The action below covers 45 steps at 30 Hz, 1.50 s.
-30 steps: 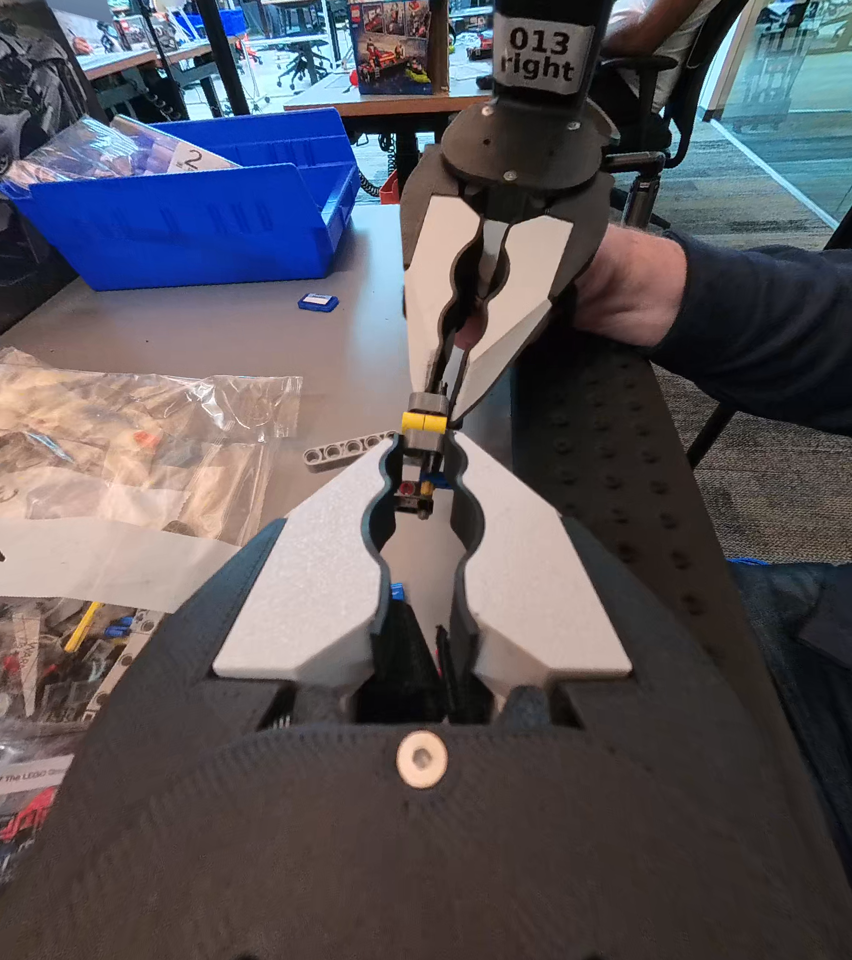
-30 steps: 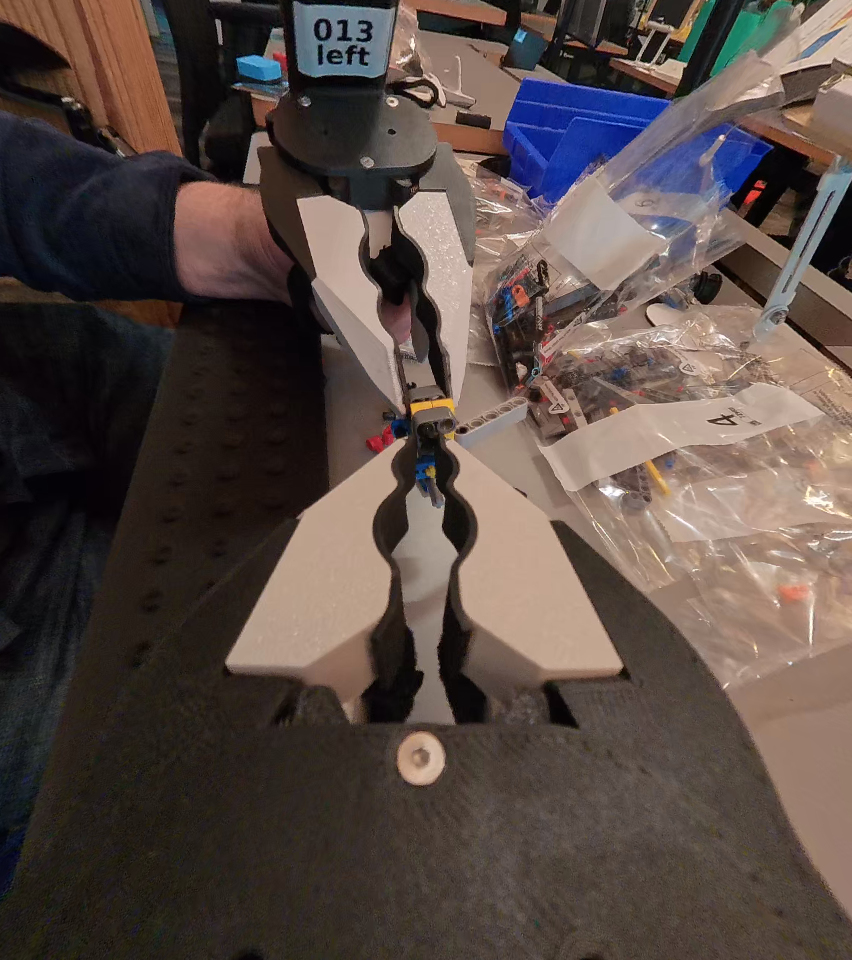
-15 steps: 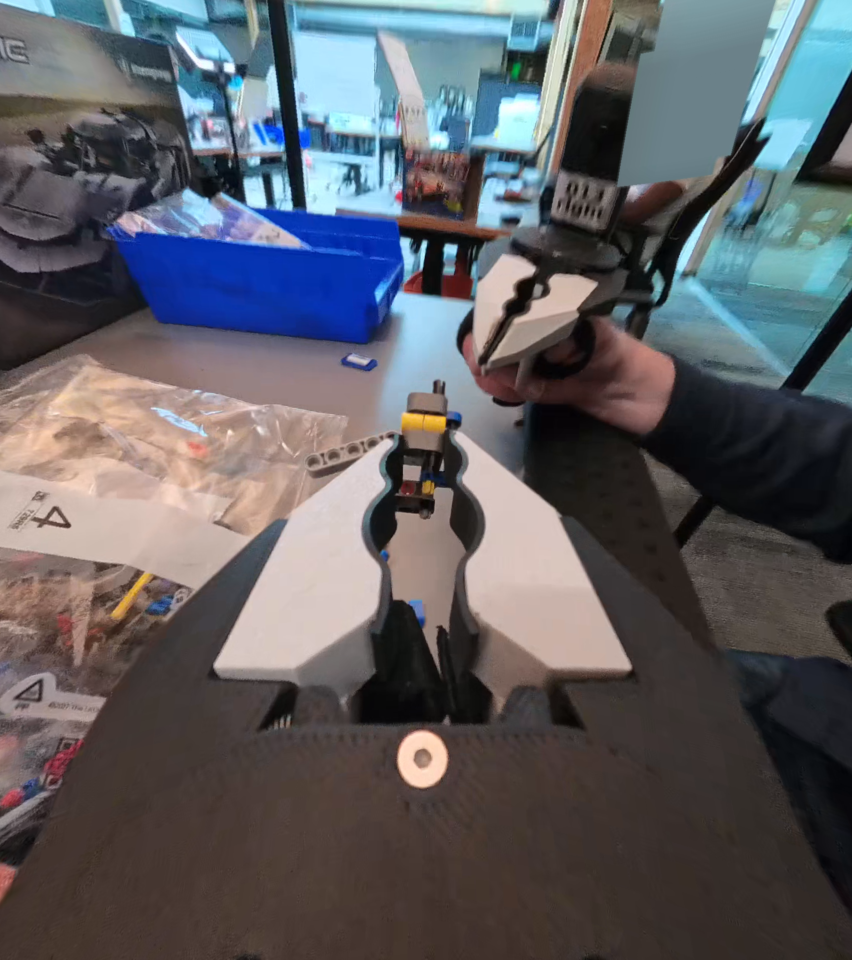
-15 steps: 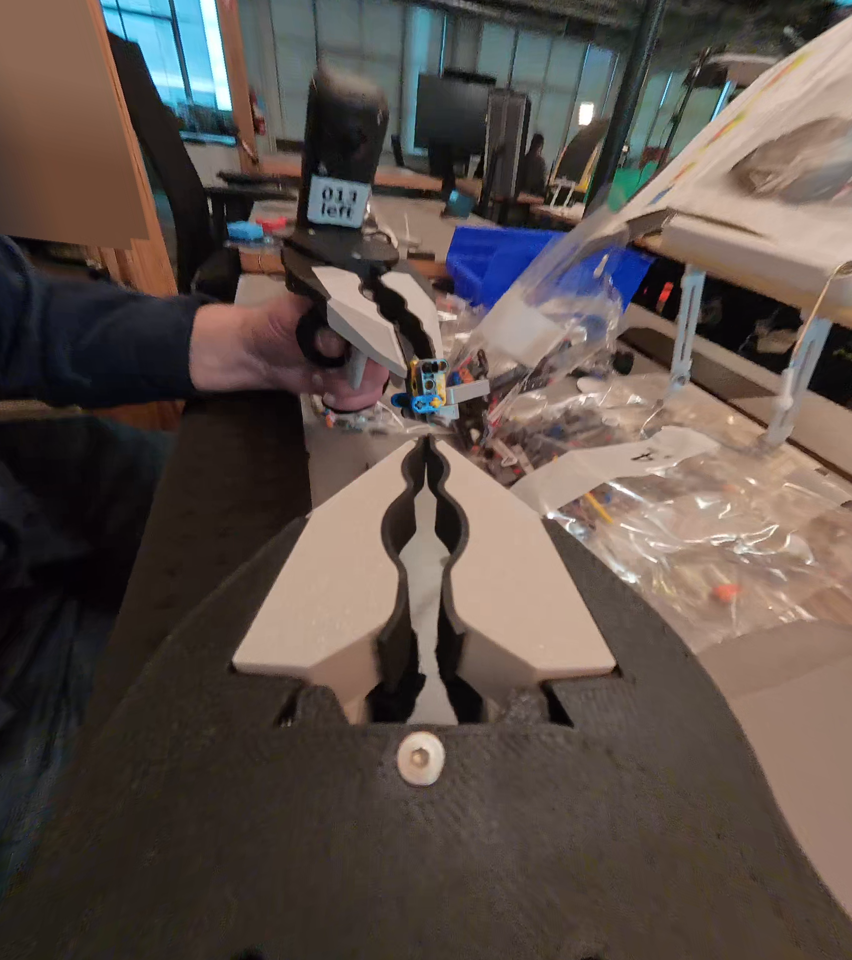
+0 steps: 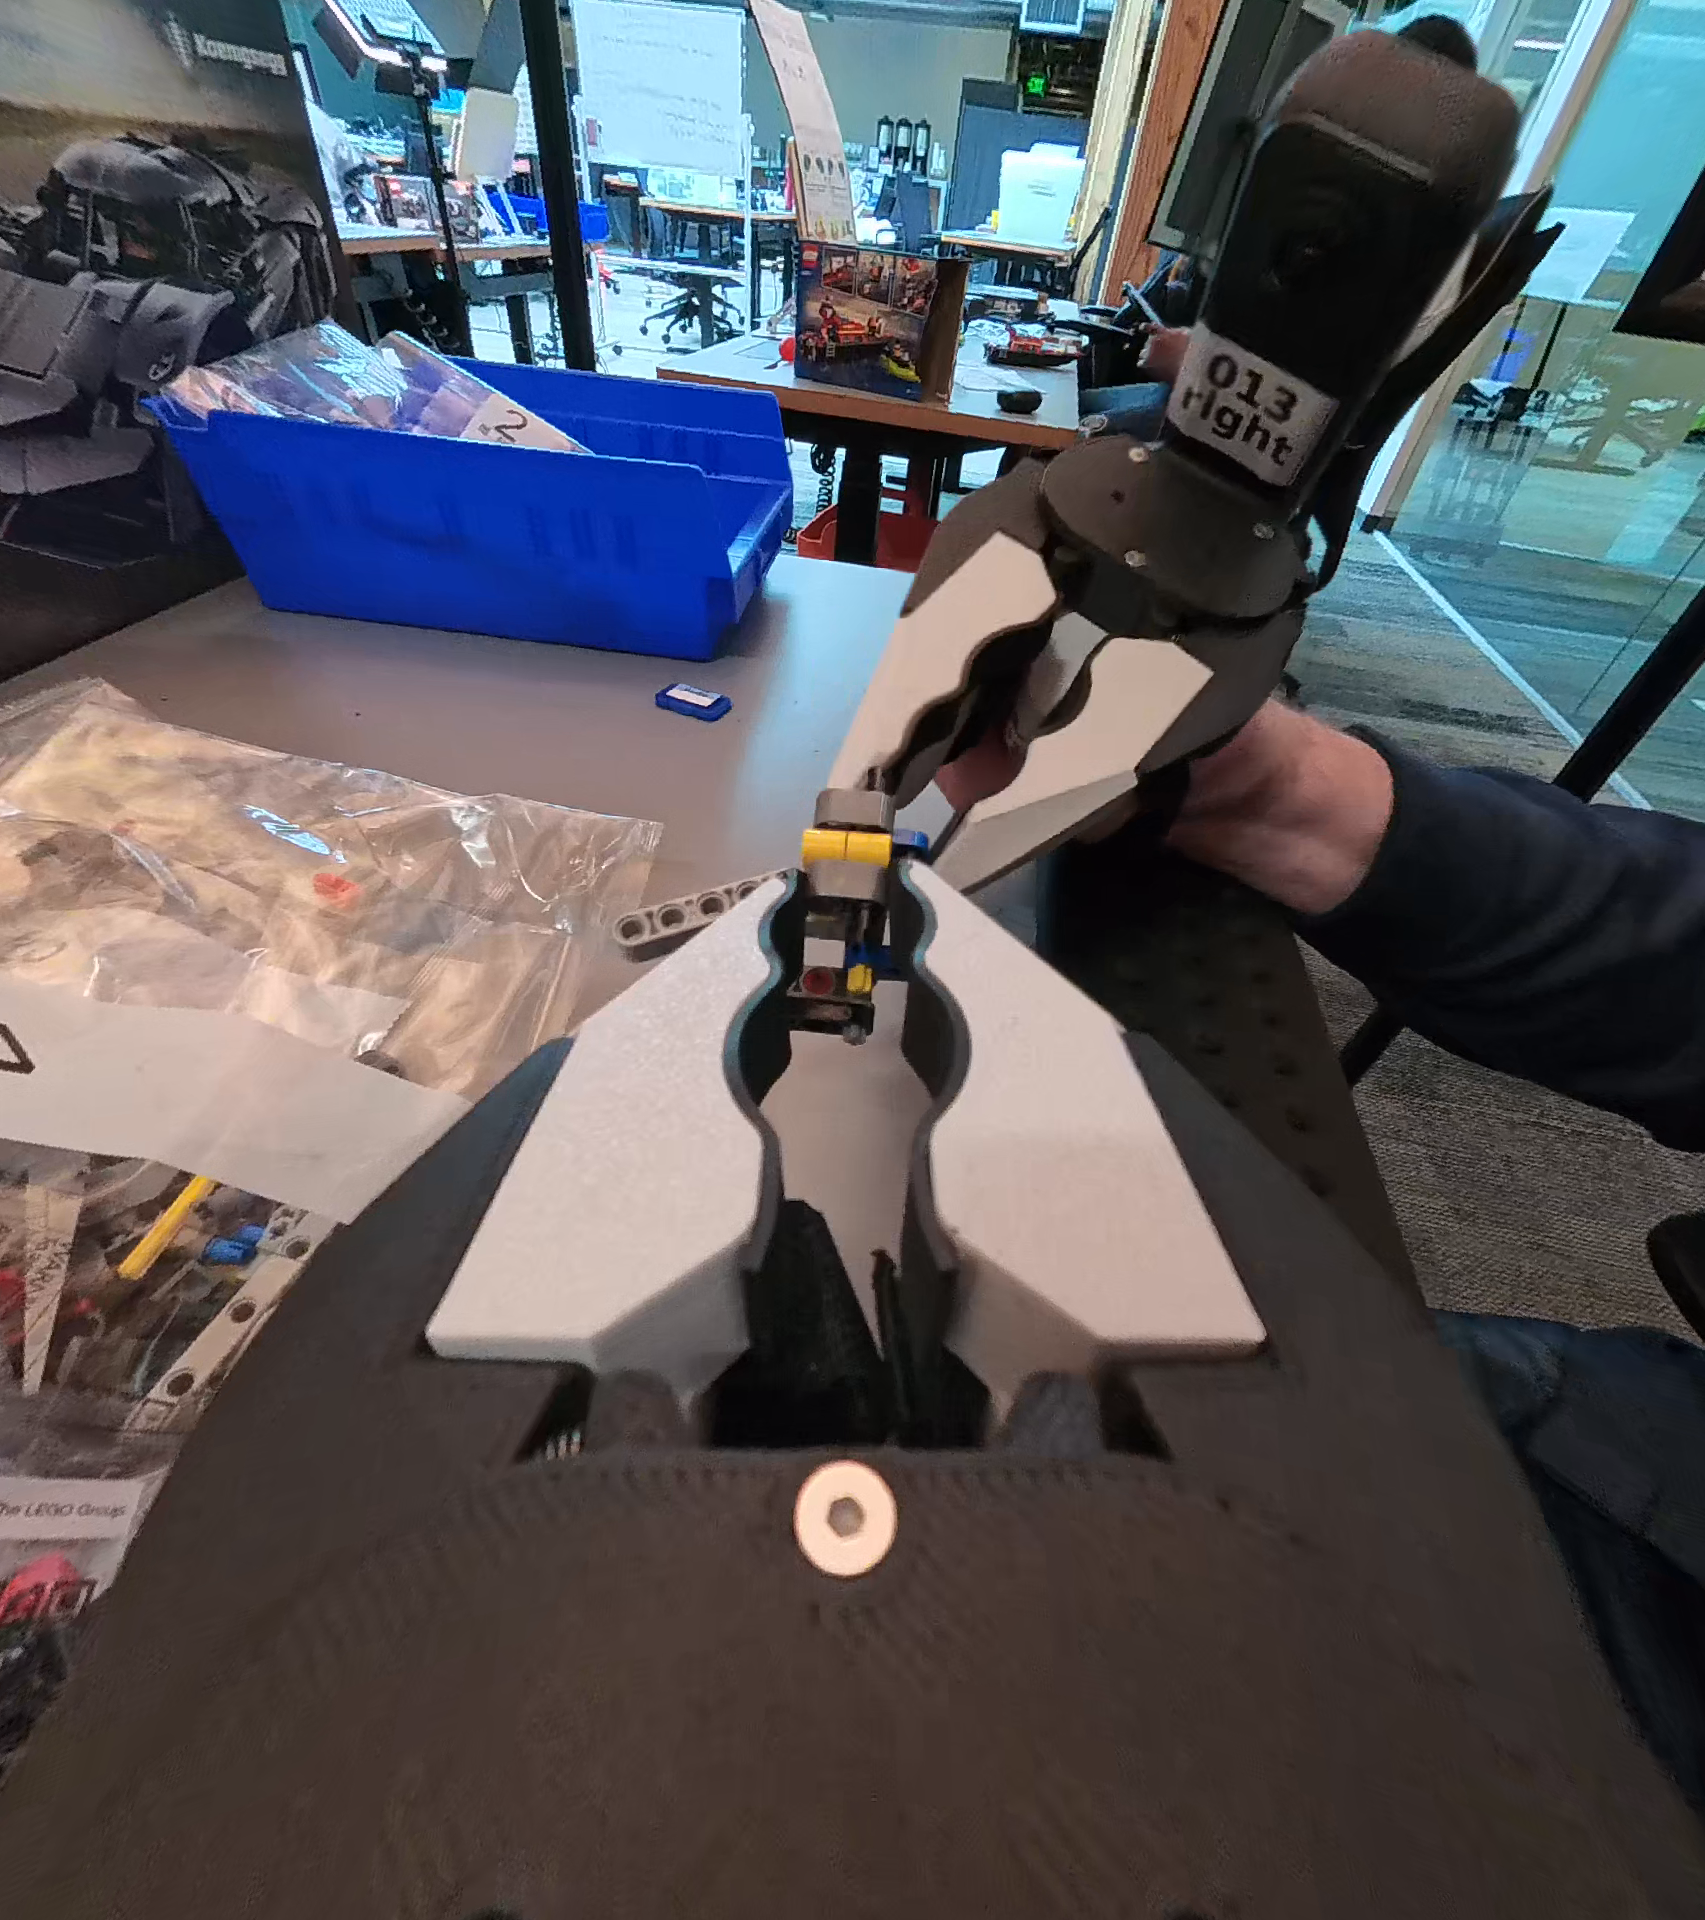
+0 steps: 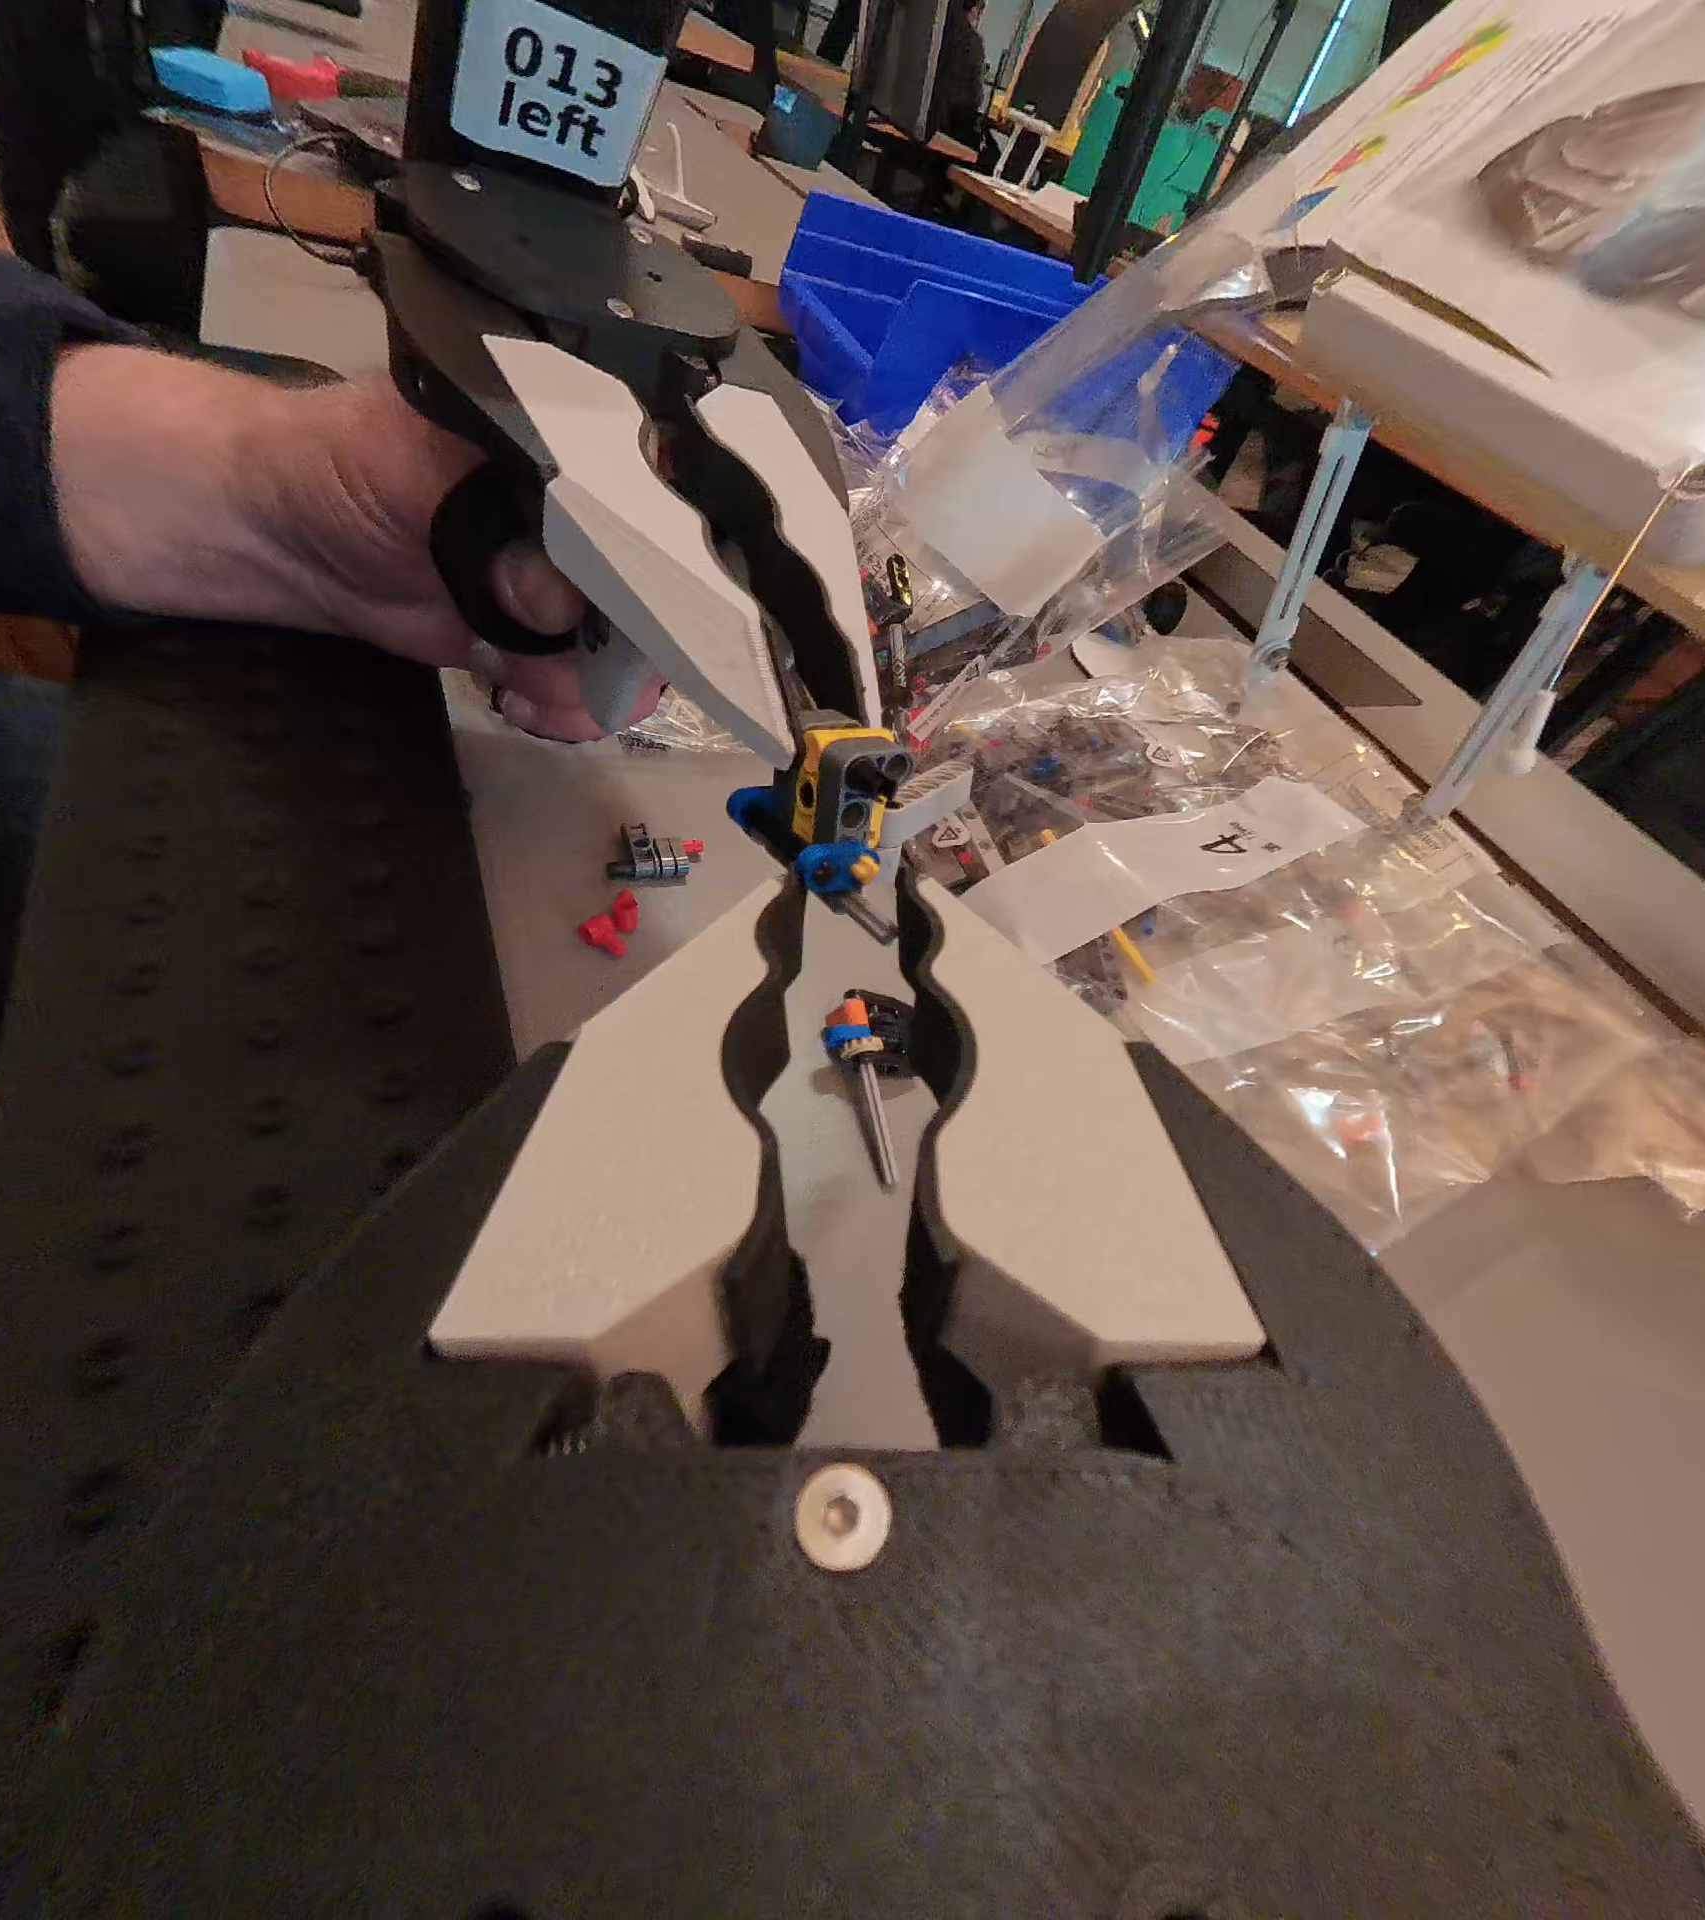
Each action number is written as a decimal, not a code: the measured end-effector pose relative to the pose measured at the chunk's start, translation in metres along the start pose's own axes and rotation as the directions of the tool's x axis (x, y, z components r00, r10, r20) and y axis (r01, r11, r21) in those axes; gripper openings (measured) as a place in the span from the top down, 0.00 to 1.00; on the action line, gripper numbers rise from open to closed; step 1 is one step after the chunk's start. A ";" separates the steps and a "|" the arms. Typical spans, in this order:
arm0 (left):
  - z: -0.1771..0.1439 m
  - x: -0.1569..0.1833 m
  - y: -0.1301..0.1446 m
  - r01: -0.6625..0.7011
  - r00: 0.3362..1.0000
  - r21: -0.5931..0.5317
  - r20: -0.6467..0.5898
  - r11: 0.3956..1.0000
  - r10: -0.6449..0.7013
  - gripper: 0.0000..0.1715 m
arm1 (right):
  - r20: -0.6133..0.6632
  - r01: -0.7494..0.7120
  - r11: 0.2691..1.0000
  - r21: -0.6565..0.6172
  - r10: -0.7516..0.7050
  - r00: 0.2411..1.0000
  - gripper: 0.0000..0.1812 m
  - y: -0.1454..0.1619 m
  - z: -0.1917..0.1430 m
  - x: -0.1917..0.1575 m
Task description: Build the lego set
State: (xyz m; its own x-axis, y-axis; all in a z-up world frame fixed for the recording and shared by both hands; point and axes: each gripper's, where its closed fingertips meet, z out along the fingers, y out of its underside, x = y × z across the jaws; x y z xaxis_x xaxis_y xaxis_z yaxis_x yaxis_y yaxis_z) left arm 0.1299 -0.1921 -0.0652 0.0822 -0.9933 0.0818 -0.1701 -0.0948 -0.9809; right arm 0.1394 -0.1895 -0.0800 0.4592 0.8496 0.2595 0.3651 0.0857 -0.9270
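1. the left gripper (image 5: 846, 883) is clamped on a small lego assembly (image 5: 843, 914) of grey, yellow and blue pieces, held above the grey table (image 5: 536, 717).
2. the right gripper (image 5: 905, 805) has its fingers apart, one tip touching the assembly's top.
3. a short axle piece (image 6: 869, 1060) lies on the table nearby.
4. clear bags of parts (image 5: 235, 894) lie left; a blue bin (image 5: 474, 530) stands far left.

**Grey table, cluttered**

Table (image 5: 536, 717) carries a blue bin (image 5: 474, 520), clear part bags (image 5: 235, 894), small blue tile (image 5: 692, 701), grey holed beam (image 5: 692, 914). Near edge: red pieces (image 6: 609, 925), small grey-black assembly (image 6: 656, 857), axle piece (image 6: 869, 1070).
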 end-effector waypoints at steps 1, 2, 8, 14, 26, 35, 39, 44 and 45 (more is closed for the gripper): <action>0.000 0.000 0.000 0.000 1.000 0.002 -0.001 1.000 0.000 0.91 | 0.010 -0.002 1.000 -0.006 0.003 1.000 0.93 0.001 0.000 -0.001; 0.000 -0.001 0.000 -0.005 1.000 -0.003 0.004 1.000 0.005 0.91 | 0.017 -0.014 1.000 -0.012 0.014 1.000 0.93 0.002 0.001 -0.002; -0.002 -0.002 -0.001 0.017 1.000 0.010 -0.005 1.000 -0.017 0.86 | 0.032 -0.041 0.999 0.010 0.041 0.999 0.98 -0.001 0.000 -0.003; 0.003 -0.001 0.007 -0.012 1.000 -0.038 0.005 0.999 0.012 0.79 | 0.090 -0.089 0.996 0.026 0.087 0.992 0.98 -0.002 -0.002 -0.008; 0.005 0.007 0.014 -0.147 0.989 -0.103 0.013 0.984 0.149 0.90 | 0.196 -0.157 0.983 0.099 0.135 0.971 0.86 -0.013 -0.006 -0.017; 0.005 0.014 0.013 -0.235 0.971 -0.102 0.016 0.967 0.238 0.90 | 0.205 -0.171 0.982 0.078 0.152 0.967 0.93 -0.011 -0.004 -0.018; 0.004 0.014 0.013 -0.298 0.952 -0.126 0.032 0.946 0.304 0.91 | 0.201 -0.156 0.985 0.067 0.140 0.970 0.93 -0.010 -0.005 -0.019; 0.004 0.015 0.017 -0.322 0.944 -0.149 0.026 0.935 0.329 0.91 | 0.198 -0.115 0.992 0.042 0.105 0.975 0.93 -0.005 -0.005 -0.021; 0.004 0.017 0.016 -0.330 0.942 -0.146 0.019 0.933 0.336 0.91 | 0.206 -0.109 0.993 0.046 0.097 0.974 0.93 -0.006 -0.007 -0.022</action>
State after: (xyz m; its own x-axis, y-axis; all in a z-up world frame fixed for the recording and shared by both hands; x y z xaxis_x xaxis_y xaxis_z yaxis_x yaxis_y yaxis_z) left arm 0.1321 -0.2106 -0.0803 0.0389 -0.9658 -0.2562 -0.3295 0.2296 -0.9158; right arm 0.1324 -0.2120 -0.0785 0.3163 0.9427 0.1066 0.2748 0.0166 -0.9614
